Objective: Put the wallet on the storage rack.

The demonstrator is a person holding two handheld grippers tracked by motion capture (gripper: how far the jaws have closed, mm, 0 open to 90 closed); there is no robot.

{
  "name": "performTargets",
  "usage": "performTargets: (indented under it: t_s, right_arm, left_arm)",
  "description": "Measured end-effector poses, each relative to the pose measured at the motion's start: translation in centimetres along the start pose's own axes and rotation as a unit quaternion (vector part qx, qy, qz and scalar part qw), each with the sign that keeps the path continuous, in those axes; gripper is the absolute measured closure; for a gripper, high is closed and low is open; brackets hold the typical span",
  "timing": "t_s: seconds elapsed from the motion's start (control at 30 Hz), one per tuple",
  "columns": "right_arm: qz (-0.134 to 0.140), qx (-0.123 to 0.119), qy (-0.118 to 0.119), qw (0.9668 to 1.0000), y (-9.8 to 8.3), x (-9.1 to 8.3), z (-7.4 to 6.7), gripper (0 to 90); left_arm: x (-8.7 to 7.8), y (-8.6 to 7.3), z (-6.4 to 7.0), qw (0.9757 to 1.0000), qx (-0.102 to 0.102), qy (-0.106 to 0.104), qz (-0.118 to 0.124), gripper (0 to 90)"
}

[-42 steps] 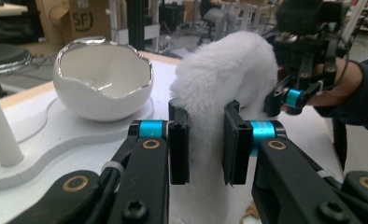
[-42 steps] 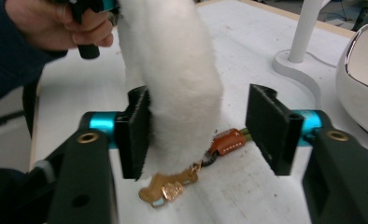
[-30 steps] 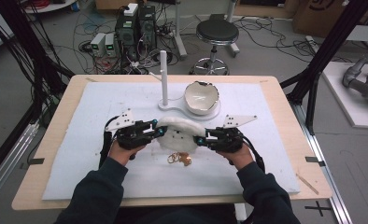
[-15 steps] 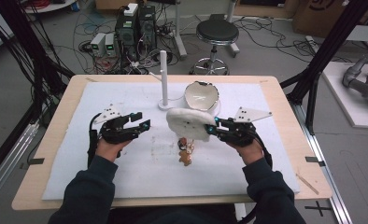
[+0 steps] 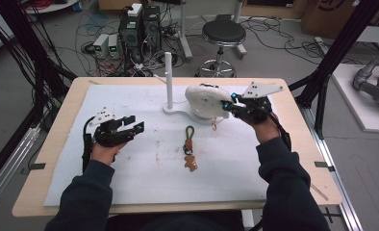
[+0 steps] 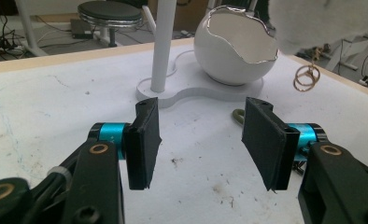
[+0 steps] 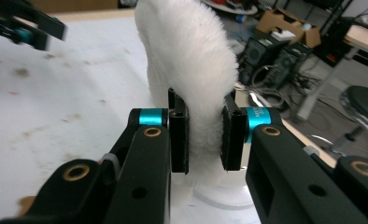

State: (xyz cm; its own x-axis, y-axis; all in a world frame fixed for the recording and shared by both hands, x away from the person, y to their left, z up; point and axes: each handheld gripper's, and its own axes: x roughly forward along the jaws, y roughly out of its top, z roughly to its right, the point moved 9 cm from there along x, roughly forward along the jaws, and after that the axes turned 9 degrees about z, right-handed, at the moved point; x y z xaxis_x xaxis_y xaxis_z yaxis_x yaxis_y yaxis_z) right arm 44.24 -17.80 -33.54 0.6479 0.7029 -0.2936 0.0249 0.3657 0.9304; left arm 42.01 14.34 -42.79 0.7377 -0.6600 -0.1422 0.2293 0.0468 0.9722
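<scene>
A white fluffy pouch [image 5: 204, 100] hangs in the air over the white egg-shaped bowl [image 6: 238, 46], a gold ring [image 5: 214, 126] dangling under it. My right gripper [image 5: 227, 103] is shut on the pouch's edge, the fur squeezed between both pads [image 7: 205, 133]. On the mat's middle lies a keychain [image 5: 189, 147] with an olive loop and a brown figure. My left gripper [image 5: 134, 126] is at the left, low over the mat. Its jaws have just been opening and nothing is between them [image 6: 210, 144].
The bowl shares a white base with an upright white post [image 5: 168, 79] at the back centre. A white mat [image 5: 130, 168] covers the wooden table. Past the far edge stand a stool [image 5: 223, 33] and electronics on the floor.
My left gripper let go of the pouch, opened and drew away to the left. The right gripper lifted the pouch up and back toward the bowl. The keychain now lies apart on the mat.
</scene>
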Motion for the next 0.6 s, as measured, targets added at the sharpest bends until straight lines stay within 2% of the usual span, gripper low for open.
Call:
performTargets:
  t_s: [0.1, 0.13, 0.2, 0.27, 0.37, 0.6]
  right_arm:
    - [-0.023, -0.021, -0.008, 0.9995, 0.6, 0.8, 1.1, 77.8]
    - [-0.034, -0.037, -0.011, 0.9987, 1.0, 1.4, 1.6, 77.8]
    - [-0.037, -0.041, -0.012, 0.9984, 1.2, 1.6, 1.8, 77.8]
    - [-0.052, -0.061, -0.015, 0.9967, 1.7, 2.1, 2.2, 77.8]
    - [-0.068, -0.077, -0.018, 0.9945, 2.4, 2.7, 2.7, 77.8]
    - [-0.055, -0.077, -0.032, 0.9950, 3.7, 3.2, 4.2, 77.8]
  left_arm:
    - [0.1, -0.1, 0.0, 1.0000, -0.002, 0.000, -0.001, 46.4]
    - [0.1, -0.1, 0.0, 1.0000, -0.002, -0.001, -0.001, 46.4]
    - [0.1, -0.1, 0.0, 1.0000, -0.002, -0.001, -0.002, 46.4]
    - [0.1, -0.2, 0.0, 1.0000, -0.004, -0.001, -0.003, 46.4]
    - [0.1, -0.3, -0.1, 1.0000, -0.006, -0.001, -0.004, 46.4]
    - [0.2, -0.4, 0.0, 0.9999, -0.010, -0.004, -0.003, 46.6]
